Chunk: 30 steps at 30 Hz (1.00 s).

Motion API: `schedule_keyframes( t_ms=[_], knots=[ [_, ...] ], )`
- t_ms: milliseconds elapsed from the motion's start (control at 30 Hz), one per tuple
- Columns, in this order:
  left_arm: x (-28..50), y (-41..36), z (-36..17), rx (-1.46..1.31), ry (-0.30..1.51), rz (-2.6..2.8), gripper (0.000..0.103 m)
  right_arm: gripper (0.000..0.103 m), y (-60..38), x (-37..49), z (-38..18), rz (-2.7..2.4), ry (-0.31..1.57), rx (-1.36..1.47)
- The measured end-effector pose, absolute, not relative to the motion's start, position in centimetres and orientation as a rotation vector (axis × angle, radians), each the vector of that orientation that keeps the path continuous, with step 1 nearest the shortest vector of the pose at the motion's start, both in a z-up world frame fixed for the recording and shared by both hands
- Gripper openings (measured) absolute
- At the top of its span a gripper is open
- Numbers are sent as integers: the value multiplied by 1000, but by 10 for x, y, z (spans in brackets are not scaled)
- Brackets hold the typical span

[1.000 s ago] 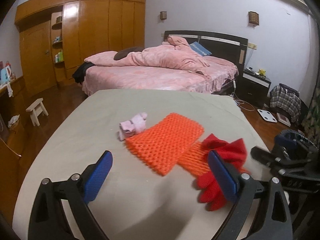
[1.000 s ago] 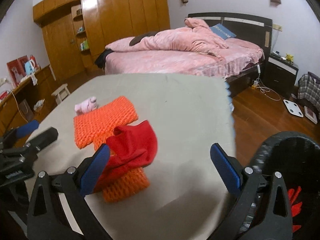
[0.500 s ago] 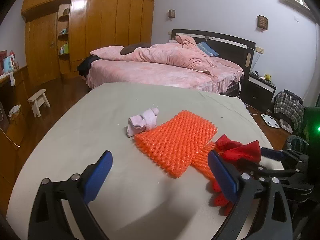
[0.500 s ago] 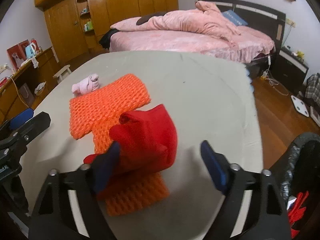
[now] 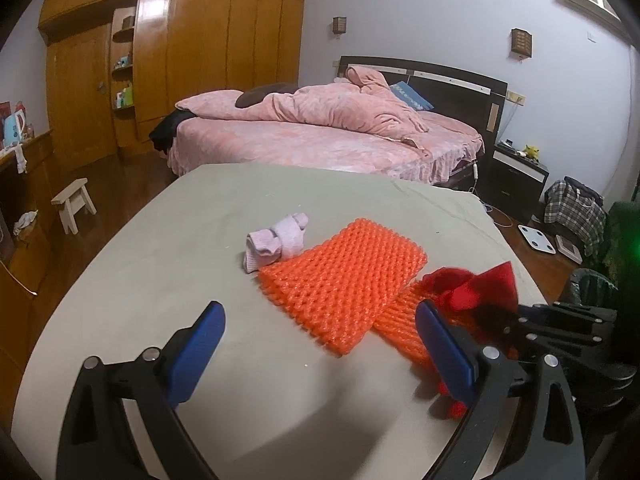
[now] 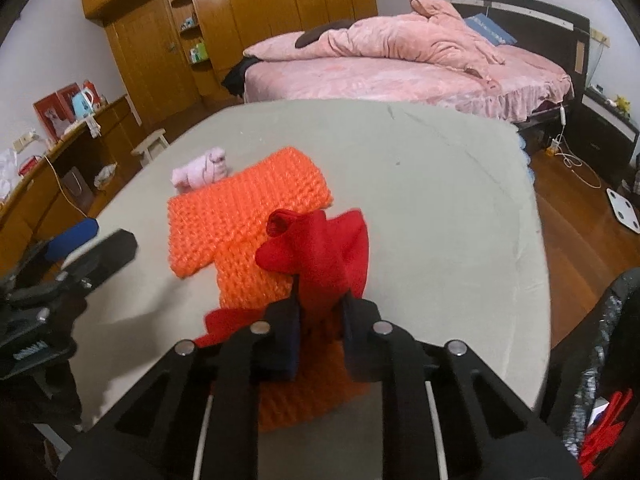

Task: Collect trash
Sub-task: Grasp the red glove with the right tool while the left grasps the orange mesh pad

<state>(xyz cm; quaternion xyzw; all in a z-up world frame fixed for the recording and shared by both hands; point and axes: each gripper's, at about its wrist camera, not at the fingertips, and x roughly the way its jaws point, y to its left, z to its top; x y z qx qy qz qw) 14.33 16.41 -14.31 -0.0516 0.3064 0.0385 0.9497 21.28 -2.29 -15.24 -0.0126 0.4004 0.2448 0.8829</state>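
Crumpled red cloth (image 6: 316, 256) stands upward and away from the right gripper (image 6: 320, 332), pinched between its fingers; left gripper (image 5: 320, 344) spread wide, holding nothing.

A broad table covered in a plain grey-beige cloth (image 5: 168, 280) carries everything. Near its middle lies a flat rectangular orange foam-net sheet (image 5: 344, 276). Touching that sheet's far left corner sits a small rolled pale-pink sock (image 5: 276, 240). A second orange foam-net piece (image 6: 252, 276) lies partly under the sheet's near right edge, with a crumpled red cloth (image 6: 320, 252) on top of it.
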Motion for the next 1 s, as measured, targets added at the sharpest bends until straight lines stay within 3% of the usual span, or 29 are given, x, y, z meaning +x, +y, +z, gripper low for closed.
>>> schedule_keyframes(
  t_ms=[333, 633, 800, 900, 967, 1000],
  knots=[
    [150, 136, -141, -95, 637, 26, 94, 14, -66, 206, -118, 450, 757, 30],
    [166, 101, -160, -91, 711, -24, 92, 14, -98, 203, -119, 397, 756, 61],
    [174, 93, -168, -94, 759, -40, 79, 14, -101, 204, -125, 404, 760, 74],
    [181, 89, -175, -96, 808, -59, 69, 14, -99, 204, -125, 409, 753, 73],
    [184, 87, -180, -106, 838, -81, 55, 15, -98, 204, -125, 412, 752, 73],
    [185, 86, -182, -109, 851, -90, 54, 15, -98, 204, -125, 413, 753, 73]
  ],
)
